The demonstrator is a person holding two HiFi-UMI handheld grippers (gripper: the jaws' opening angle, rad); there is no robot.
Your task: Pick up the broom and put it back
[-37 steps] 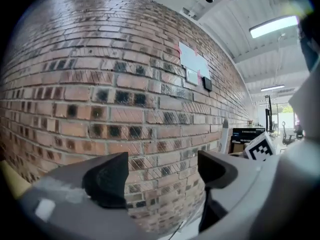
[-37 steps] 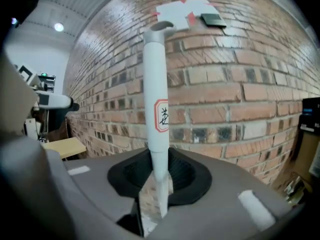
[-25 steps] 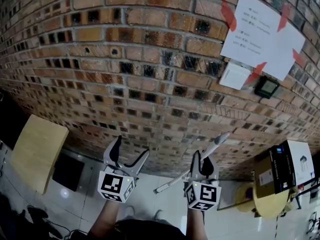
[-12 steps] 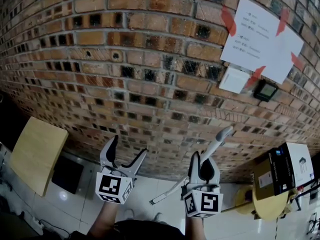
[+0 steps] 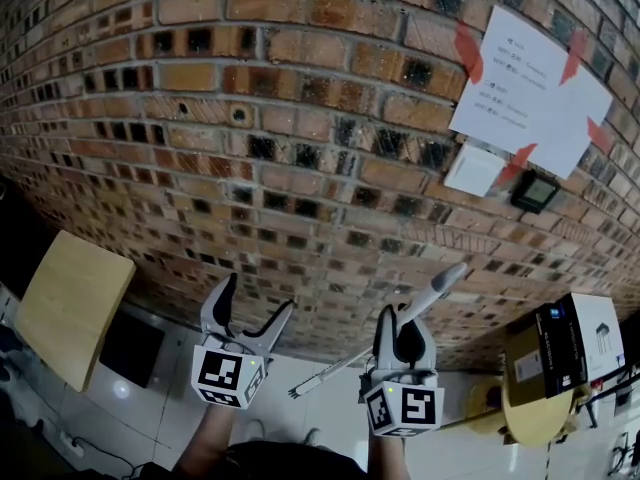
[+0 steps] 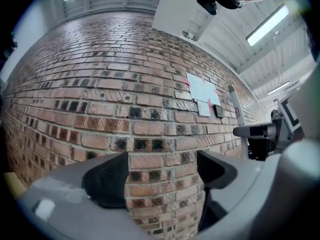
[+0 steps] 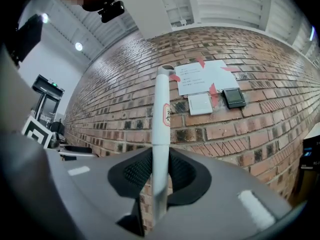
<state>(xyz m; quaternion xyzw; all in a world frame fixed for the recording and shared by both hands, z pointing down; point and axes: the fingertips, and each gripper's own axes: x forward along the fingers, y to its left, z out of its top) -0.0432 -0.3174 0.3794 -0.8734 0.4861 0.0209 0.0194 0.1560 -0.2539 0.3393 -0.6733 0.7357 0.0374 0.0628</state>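
Observation:
The broom's white handle slants up to the right in front of the brick wall, and its lower part runs down to the left. My right gripper is shut on the handle. In the right gripper view the handle stands upright between the pads. The broom's head is out of sight. My left gripper hangs to the left of it, open and empty. In the left gripper view its pads frame only bricks, with the handle off to the right.
The brick wall is close ahead. On it are taped paper sheets, a white plate and a small black device. A wooden tabletop is at the left. A cardboard box on a round yellow table is at the right.
My right gripper has risen a little with the broom handle, still shut on it. The left gripper has stayed where it was, open.

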